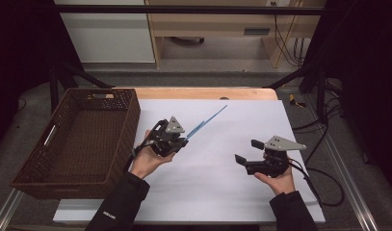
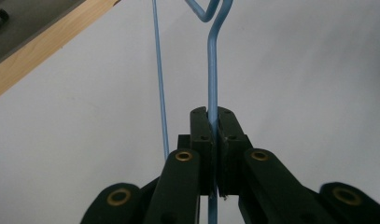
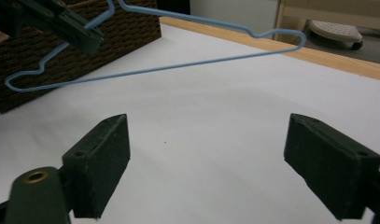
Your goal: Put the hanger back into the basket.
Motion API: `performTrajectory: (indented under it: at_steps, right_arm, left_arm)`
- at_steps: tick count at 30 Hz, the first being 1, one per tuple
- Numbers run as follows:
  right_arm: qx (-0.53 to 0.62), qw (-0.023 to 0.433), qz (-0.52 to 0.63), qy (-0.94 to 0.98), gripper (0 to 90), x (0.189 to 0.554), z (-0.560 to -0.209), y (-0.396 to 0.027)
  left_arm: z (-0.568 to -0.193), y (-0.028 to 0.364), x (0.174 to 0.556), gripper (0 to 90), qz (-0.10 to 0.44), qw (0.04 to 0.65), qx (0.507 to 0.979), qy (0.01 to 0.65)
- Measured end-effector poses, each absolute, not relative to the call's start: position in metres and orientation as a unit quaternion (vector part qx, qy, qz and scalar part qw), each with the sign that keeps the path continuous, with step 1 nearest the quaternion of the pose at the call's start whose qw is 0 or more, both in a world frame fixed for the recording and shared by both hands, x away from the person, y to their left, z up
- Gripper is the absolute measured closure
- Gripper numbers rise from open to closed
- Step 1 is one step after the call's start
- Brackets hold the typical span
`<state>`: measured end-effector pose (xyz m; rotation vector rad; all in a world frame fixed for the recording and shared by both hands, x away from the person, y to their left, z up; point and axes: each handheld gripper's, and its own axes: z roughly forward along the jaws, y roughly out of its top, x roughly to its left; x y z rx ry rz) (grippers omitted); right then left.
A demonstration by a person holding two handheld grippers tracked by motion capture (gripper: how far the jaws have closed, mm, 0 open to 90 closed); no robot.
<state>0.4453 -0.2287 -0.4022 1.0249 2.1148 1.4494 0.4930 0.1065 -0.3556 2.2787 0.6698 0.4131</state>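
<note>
High view: white sheet (image 1: 222, 183) covers the table; wooden table edge (image 1: 203, 93) shows at the far side.
Basket: brown wicker basket (image 1: 78, 139) sits at the left, overlapping the sheet's left edge, nothing visible inside.
Left gripper: left gripper (image 1: 176, 143) is held in the person's left hand (image 1: 148, 161) just right of the basket, jaws closed tight on the wire of a blue wire hanger (image 1: 207, 121).
Hanger: lifted off the sheet, reaches from the left gripper up and right toward the far edge of the sheet.
Left gripper view: both pads pressed together with the hanger wire (image 2: 212, 70) running straight up between them; a second thin blue strand passes just left of the jaws; white sheet behind.
Right gripper: right gripper (image 1: 249, 151) is in the right hand (image 1: 278, 180) on the right side of the sheet, jaws spread wide, nothing between them, well apart from the hanger.
Right gripper view: two black pads (image 3: 101, 161) far apart over bare sheet; hanger hangs beyond them, clamped near its hook by the other gripper at top left, basket behind.
</note>
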Motion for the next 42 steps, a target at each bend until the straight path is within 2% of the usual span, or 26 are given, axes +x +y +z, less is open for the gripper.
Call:
performTrajectory:
  at_steps: [12, 26, 36, 42]
  right_arm:
    - [0.385, 0.198, 0.508, 0.745, 4.2, 0.431, -0.404, -0.252]
    - [0.396, 0.207, 0.509, 0.736, 3.5, 0.426, -0.402, -0.265]
    - [0.394, 0.210, 0.505, 0.739, 3.1, 0.425, -0.401, -0.266]
    - [0.395, 0.209, 0.503, 0.739, 3.0, 0.425, -0.401, -0.266]
  left_arm:
    - [-0.316, 0.123, 0.469, 87.4, 0.160, 0.373, 0.883, 0.237]
    - [-0.271, 0.153, 0.459, 87.4, 0.158, 0.397, 0.876, 0.222]
    - [-0.248, 0.198, 0.466, 87.4, 0.146, 0.404, 0.871, 0.239]
    - [-0.236, 0.231, 0.468, 87.4, 0.160, 0.396, 0.868, 0.252]
